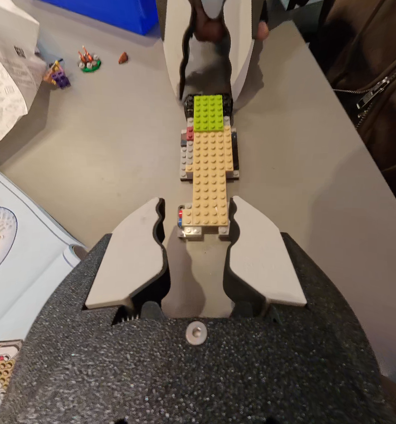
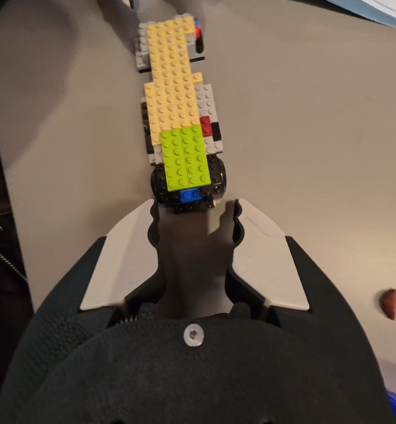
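Left wrist view. Left gripper (image 1: 198, 206) spread wide, low over the grey table (image 1: 100, 149), straddling the near end of a long brick model (image 1: 209, 160). Right pad (image 1: 235, 213) just beside the tan plate's edge, perhaps touching; left pad (image 1: 160, 213) clearly apart from the small grey bricks on that side. Nothing gripped. At the model's far end, the right gripper (image 1: 207, 91), blurred, with fingers either side of the black part beyond the lime plates (image 1: 208, 112). Off to the left: an open booklet (image 1: 20, 229), a printed sheet (image 1: 2, 91), a tiny campfire build (image 1: 89, 62), a purple build (image 1: 57, 75) and a brown piece (image 1: 123, 57). A brown jacket (image 1: 376, 91) along the table's right edge.

Right wrist view. Right gripper (image 2: 194, 202) also wide and holding nothing. Black rounded end (image 2: 217, 174) and a blue brick (image 2: 189, 195) just ahead of the fingertips, the left one nearly at the black part, the right one well clear. Model lying flat on the table, running straight away from the camera. Brown piece (image 2: 389, 305) well off to the right.

For a sound hold here, judging by the offset: centre each gripper on the model, keep the pads level with the plate edges, and squeeze on solid stacked bricks rather than thin overhanging plates, gently enough not to pop layers apart.
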